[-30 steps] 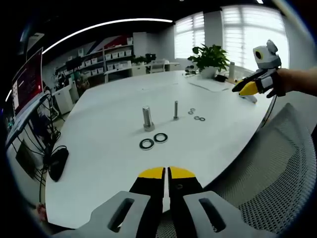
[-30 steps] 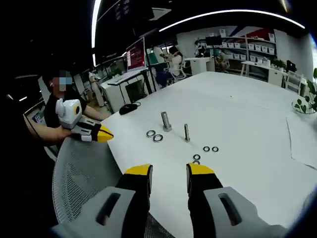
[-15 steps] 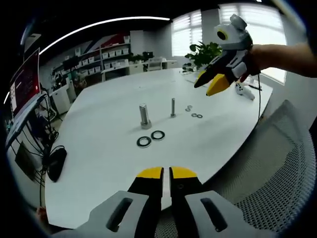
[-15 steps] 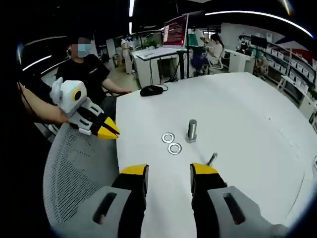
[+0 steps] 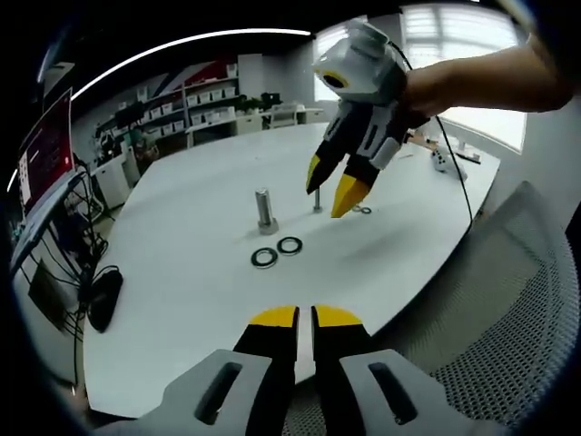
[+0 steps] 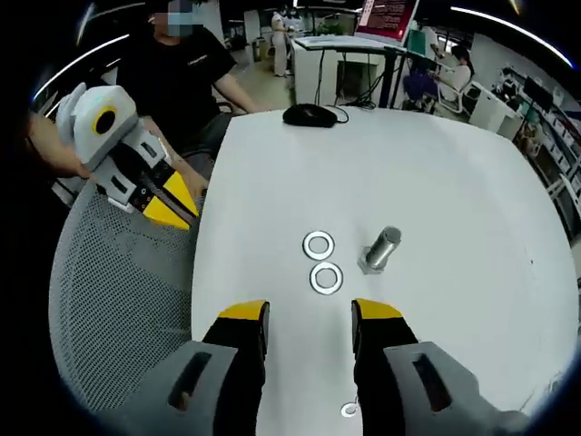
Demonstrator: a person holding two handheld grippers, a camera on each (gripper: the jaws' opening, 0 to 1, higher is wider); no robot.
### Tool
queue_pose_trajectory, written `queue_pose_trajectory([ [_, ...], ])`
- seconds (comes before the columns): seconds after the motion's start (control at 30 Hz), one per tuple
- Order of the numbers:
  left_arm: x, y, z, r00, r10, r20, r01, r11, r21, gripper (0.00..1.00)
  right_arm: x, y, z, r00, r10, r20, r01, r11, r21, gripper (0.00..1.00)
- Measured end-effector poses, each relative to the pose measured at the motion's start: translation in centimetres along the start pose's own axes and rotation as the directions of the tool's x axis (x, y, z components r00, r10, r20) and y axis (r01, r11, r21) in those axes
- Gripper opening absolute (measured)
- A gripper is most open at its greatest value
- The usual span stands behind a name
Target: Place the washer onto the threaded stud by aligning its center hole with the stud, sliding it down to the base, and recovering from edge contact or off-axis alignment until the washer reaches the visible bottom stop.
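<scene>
As the right gripper (image 5: 327,184) swings in from the far side of the tabletop (image 5: 182,291) to hang over the hardware near its middle, its yellow fingers (image 5: 348,193) parted and holding nothing, the approach to a washer appears to be under way rather than any placing. A second ago it sat well off by the tabletop's far right edge; now its tips hang just in front of the thin threaded stud (image 5: 318,202), partly covering it. Two large washers (image 6: 319,244) lie flat side by side near the tabletop's near edge, just beside the thick bolt (image 6: 382,249), none yet on a stud. The left gripper (image 5: 304,318) waits back over that edge, fingers nearly closed and empty. Small washers (image 5: 363,210) are barely legible behind the right gripper, and one (image 6: 349,411) is half hidden between the right gripper's fingers.
</scene>
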State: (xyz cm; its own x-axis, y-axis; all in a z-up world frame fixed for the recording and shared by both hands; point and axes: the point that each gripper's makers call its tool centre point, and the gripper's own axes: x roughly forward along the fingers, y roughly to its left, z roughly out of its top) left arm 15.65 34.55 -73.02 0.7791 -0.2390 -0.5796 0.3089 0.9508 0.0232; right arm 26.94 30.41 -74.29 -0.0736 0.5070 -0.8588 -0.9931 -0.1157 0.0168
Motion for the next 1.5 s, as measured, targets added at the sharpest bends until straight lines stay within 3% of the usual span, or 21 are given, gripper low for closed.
queue_pose_trajectory([
  [0.27, 0.0, 0.1, -0.1, 1.0, 0.007, -0.002, -0.007, 1.0, -0.002, 0.03, 2.4, -0.4, 0.1, 0.996, 0.029, -0.081, -0.036, 0.996, -0.082, 0.39],
  [0.63, 0.0, 0.2, -0.1, 1.0, 0.012, -0.003, -0.012, 1.0, -0.005, 0.03, 4.3, -0.8, -0.7, 0.985, 0.072, -0.158, -0.085, 0.994, -0.074, 0.41],
  [0.97, 0.1, 0.3, -0.1, 1.0, 0.016, -0.002, -0.016, 1.0, -0.009, 0.03, 5.9, -0.6, -1.2, 0.969, 0.072, -0.235, -0.113, 0.979, -0.167, 0.42],
  [1.17, 0.1, 0.4, -0.1, 1.0, 0.019, -0.002, -0.019, 1.0, -0.009, 0.03, 6.1, -1.4, -0.8, 0.968, 0.056, -0.244, -0.108, 0.972, -0.208, 0.34],
  [1.23, 0.1, 0.4, -0.1, 1.0, 0.02, -0.001, -0.02, 1.0, -0.01, 0.02, 6.1, -1.3, -0.8, 0.961, 0.056, -0.272, -0.128, 0.959, -0.254, 0.34],
  [1.4, 0.1, 0.5, -0.1, 1.0, 0.021, 0.0, -0.021, 1.0, -0.011, 0.02, 6.7, -1.7, -0.7, 0.953, 0.052, -0.3, -0.135, 0.956, -0.262, 0.24],
  [1.5, 0.1, 0.4, -0.1, 1.0, 0.021, 0.0, -0.021, 1.0, -0.011, 0.02, 6.4, -1.4, -0.8, 0.948, 0.043, -0.315, -0.131, 0.955, -0.265, 0.24],
])
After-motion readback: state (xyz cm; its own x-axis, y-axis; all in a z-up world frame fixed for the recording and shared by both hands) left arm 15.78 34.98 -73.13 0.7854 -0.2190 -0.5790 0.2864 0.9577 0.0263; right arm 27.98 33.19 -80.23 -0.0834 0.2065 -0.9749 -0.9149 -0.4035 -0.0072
